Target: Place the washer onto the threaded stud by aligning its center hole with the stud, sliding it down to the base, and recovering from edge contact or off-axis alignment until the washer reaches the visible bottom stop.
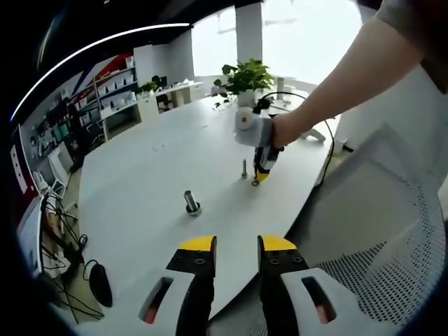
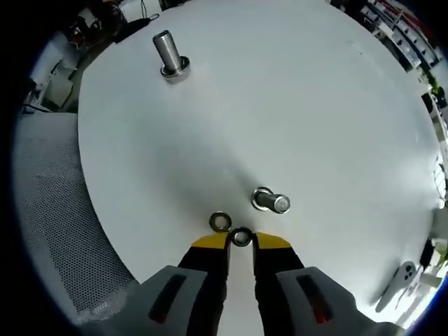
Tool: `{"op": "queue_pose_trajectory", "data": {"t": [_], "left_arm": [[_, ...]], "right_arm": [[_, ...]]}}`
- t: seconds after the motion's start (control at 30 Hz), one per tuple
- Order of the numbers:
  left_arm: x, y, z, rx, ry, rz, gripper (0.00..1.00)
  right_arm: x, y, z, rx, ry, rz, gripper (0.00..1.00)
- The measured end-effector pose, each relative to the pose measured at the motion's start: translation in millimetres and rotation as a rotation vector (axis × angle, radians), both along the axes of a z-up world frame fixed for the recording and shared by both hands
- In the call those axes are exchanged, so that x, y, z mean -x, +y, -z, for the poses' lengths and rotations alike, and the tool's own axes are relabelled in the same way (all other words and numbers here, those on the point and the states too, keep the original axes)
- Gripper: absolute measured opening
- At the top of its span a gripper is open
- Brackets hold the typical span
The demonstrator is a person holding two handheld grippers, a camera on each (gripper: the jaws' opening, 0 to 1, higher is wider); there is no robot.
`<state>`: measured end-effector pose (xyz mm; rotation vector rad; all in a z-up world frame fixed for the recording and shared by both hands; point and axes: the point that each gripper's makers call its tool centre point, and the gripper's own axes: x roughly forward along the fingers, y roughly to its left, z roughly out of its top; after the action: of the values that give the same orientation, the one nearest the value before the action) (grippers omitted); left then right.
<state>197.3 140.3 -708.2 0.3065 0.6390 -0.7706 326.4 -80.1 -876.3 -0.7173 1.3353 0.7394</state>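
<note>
Right claw (image 2: 241, 241) pinches a washer (image 2: 241, 236) at its tips, low over the desk (image 2: 315, 105) — just beside the small threaded stud (image 2: 269, 201); second washer (image 2: 220, 222) lies adjacent. Left claw (image 1: 236, 245) empty, slightly open.

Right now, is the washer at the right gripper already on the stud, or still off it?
Off. The washer sits between the right gripper's yellow tips on the table, apart from the upright stud. A second washer lies beside it.
</note>
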Motion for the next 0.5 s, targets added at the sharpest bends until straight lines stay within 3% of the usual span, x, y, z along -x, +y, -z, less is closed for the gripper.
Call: {"op": "queue_pose_trajectory", "data": {"t": [0.1, 0.23, 0.4, 0.5], "left_arm": [[0.6, -0.3, 0.8, -0.006, 0.002, 0.004, 0.21], [0.3, 0.2, 1.3, -0.007, 0.003, 0.003, 0.21], [-0.1, 0.7, 1.3, -0.008, 0.003, 0.002, 0.21], [-0.2, 0.4, 1.3, -0.004, 0.004, 0.002, 0.21]], "right_arm": [[-1.3, -0.1, 1.6, 0.034, 0.024, 0.000, 0.15], [-0.4, -2.2, 0.9, 0.021, 0.018, 0.025, 0.15], [-1.5, -0.9, 0.2, -0.086, -0.092, 0.136, 0.15], [2.6, -1.8, -1.0, -0.101, -0.149, 0.115, 0.15]]}}
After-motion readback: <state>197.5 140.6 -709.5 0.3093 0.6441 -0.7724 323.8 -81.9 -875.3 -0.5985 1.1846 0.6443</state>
